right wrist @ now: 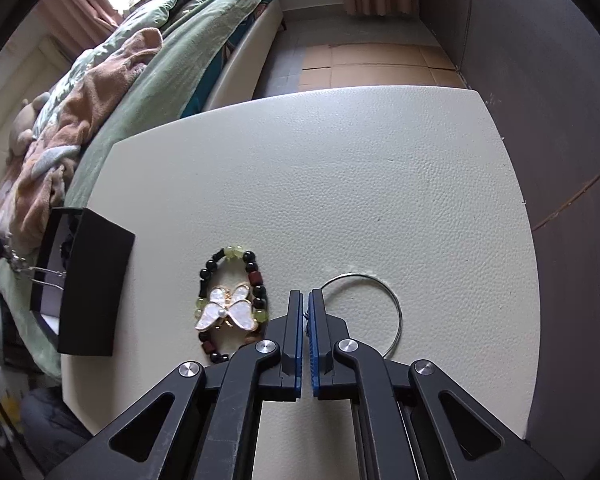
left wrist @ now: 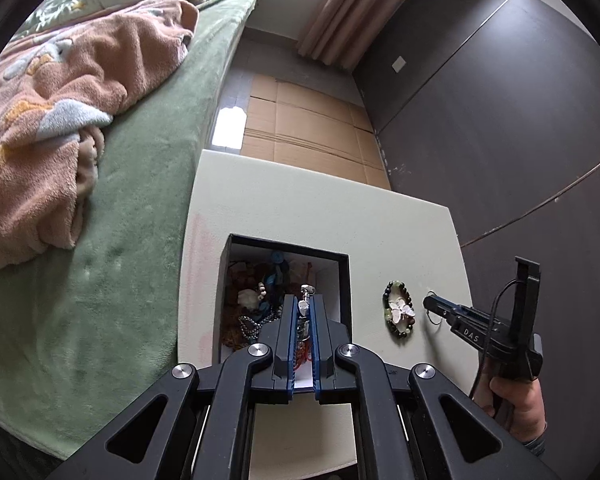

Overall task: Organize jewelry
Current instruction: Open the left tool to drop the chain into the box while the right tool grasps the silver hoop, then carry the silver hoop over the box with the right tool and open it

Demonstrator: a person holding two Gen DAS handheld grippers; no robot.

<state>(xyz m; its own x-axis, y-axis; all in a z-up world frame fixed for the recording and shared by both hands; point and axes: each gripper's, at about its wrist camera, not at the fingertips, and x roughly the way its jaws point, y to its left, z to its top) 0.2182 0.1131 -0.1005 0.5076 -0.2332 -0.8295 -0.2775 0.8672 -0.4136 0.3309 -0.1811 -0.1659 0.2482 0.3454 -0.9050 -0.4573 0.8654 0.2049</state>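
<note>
In the left wrist view, the left gripper (left wrist: 304,312) pinched a silver chain (left wrist: 305,300) above the black box (left wrist: 342,280). In the right wrist view, the right gripper (right wrist: 305,300) was nearly closed on a thin wire ring (right wrist: 396,308) on the table (right wrist: 340,180), beside the beaded bracelet (right wrist: 230,304).

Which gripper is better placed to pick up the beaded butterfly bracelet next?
Probably the right gripper: it sits on the table beside the beaded butterfly bracelet, though it seems closed on the thin wire ring. The left gripper is over the black box, pinching a silver piece.
</note>
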